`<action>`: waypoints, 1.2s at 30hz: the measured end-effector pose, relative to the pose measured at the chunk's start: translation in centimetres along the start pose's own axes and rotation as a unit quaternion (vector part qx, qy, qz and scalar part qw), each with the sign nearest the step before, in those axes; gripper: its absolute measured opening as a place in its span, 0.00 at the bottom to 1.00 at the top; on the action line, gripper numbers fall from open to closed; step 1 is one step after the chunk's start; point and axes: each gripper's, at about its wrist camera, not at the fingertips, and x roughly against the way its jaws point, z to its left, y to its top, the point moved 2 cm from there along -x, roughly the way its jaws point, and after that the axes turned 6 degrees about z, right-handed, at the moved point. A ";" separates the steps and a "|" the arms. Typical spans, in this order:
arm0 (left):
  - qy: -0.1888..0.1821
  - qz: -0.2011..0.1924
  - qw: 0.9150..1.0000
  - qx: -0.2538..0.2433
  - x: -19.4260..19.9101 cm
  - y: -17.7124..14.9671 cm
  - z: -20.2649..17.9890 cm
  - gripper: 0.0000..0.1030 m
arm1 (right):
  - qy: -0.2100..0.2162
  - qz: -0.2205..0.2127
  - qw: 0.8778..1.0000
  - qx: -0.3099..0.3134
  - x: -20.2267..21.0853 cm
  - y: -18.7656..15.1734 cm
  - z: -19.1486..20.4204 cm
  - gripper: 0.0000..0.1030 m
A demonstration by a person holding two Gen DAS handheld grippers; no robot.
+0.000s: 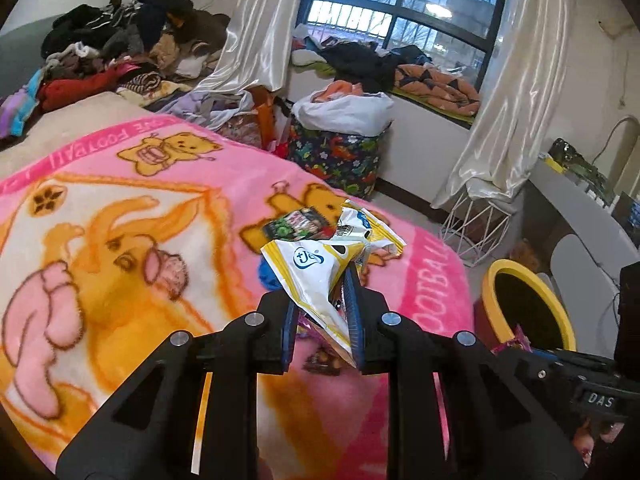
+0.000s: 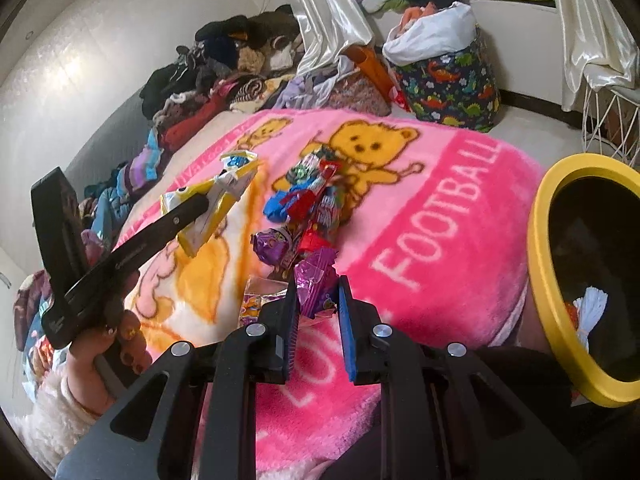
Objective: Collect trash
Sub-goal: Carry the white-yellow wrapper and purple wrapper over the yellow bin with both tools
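Both grippers are loaded: the left gripper (image 1: 322,312) fingers clench a yellow-white wrapper (image 1: 316,276), the right gripper (image 2: 318,312) fingers pinch a purple wrapper (image 2: 314,280). Several wrappers (image 2: 308,200) remain on the bed (image 2: 440,216) (the yellow bin (image 2: 538,264) holds little).

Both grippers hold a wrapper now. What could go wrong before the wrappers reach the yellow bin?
1. The left gripper pinches the yellow and white wrapper only at one end, so it might slip out.
2. The right gripper grips the purple wrapper close to the wrapper pile and could drag neighbours off the pink blanket.
3. The yellow bin is tilted; a drop may miss.
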 end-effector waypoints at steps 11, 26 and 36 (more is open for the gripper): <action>-0.033 -0.015 0.999 -0.026 1.4 1.1 -4.1 0.15 | -0.026 -0.059 0.998 0.002 3.7 0.9 -1.5 0.17; -0.052 -0.016 0.996 -0.066 1.3 1.5 -9.3 0.15 | -0.051 -0.119 0.991 -0.043 8.4 1.5 -6.2 0.17; -0.064 -0.007 0.994 -0.083 0.3 1.3 -11.5 0.15 | -0.070 -0.142 0.985 -0.072 10.3 1.6 -9.3 0.17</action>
